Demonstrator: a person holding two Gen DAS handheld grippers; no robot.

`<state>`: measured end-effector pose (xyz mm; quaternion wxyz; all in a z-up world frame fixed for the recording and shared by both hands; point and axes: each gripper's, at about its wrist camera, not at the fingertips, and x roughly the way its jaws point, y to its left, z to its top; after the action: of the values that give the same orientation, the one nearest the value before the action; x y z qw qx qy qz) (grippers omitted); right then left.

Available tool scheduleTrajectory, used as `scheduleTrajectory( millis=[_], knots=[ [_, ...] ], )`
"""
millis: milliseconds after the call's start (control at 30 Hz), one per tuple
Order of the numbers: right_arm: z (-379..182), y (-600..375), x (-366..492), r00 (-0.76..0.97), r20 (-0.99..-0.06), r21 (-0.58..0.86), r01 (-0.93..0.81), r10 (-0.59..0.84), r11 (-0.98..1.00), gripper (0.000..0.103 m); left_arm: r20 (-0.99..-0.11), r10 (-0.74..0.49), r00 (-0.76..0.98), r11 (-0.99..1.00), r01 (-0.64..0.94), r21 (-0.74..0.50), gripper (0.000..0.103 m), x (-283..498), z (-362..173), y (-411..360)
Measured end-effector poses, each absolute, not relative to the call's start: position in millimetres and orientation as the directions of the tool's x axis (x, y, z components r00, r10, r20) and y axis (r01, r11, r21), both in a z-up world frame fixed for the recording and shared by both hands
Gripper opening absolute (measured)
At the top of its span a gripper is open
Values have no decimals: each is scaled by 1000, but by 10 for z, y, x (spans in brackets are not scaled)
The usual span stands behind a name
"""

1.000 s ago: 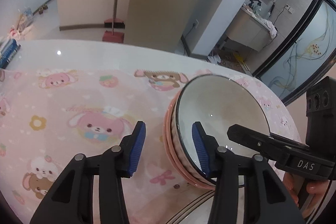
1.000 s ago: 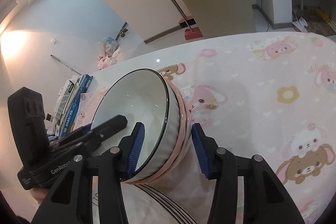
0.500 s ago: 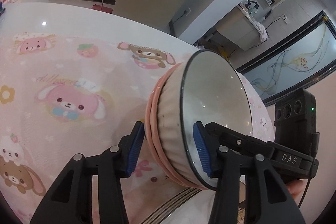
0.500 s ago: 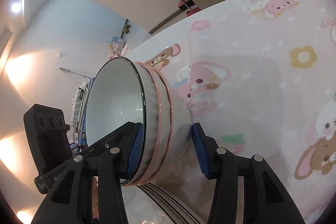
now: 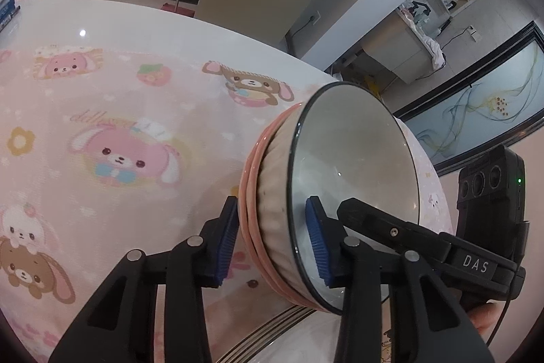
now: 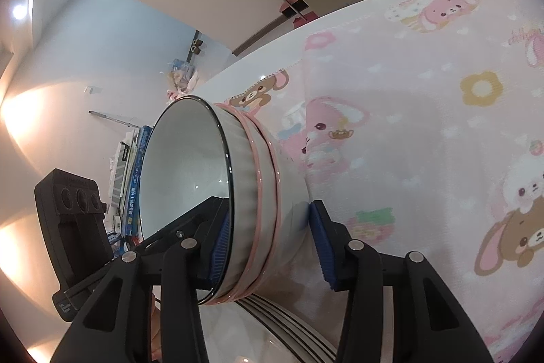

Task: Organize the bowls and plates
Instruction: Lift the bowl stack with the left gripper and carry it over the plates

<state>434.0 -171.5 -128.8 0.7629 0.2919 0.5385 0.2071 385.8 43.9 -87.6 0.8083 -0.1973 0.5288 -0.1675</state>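
Bowl stack (image 5: 306, 193) now tipped further on edge than second ago, above striped plates (image 6: 292, 322); left hand-held gripper (image 5: 272, 244) and right hand-held gripper (image 6: 268, 247) both clamp stack walls; lowering onto plates likely next.

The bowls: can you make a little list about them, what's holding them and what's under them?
held: stack of bowls, dark-rimmed one nested in pink-rimmed ones
left gripper: jaws across the stack's wall
right gripper: jaws across the opposite wall
tilt: stack on its side
below: striped plate
surface: pink cartoon tablecloth
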Motion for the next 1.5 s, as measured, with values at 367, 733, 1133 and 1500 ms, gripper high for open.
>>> scheduleTrajectory(
  millis=[367, 733, 1133, 1500],
  knots=[
    [-1047, -1715, 4230, 377, -669, 678, -45, 641, 734, 47, -776, -455, 437, 877, 69, -475, 37, 3789, -606, 423],
    [-643, -1694, 4047, 413, -623, 694, -100, 665, 712, 47, -760, -428, 489, 890, 81, -449, 37, 3588, -189, 435],
    [-11, -1752, 3589, 467, -580, 691, -154, 668, 707, 47, -716, -445, 538, 880, 116, -460, 38, 3247, 344, 420],
    [-13, -1705, 3039, 440, -615, 678, -129, 654, 724, 47, -725, -423, 544, 890, 97, -446, 38, 2757, 363, 404]
  ],
)
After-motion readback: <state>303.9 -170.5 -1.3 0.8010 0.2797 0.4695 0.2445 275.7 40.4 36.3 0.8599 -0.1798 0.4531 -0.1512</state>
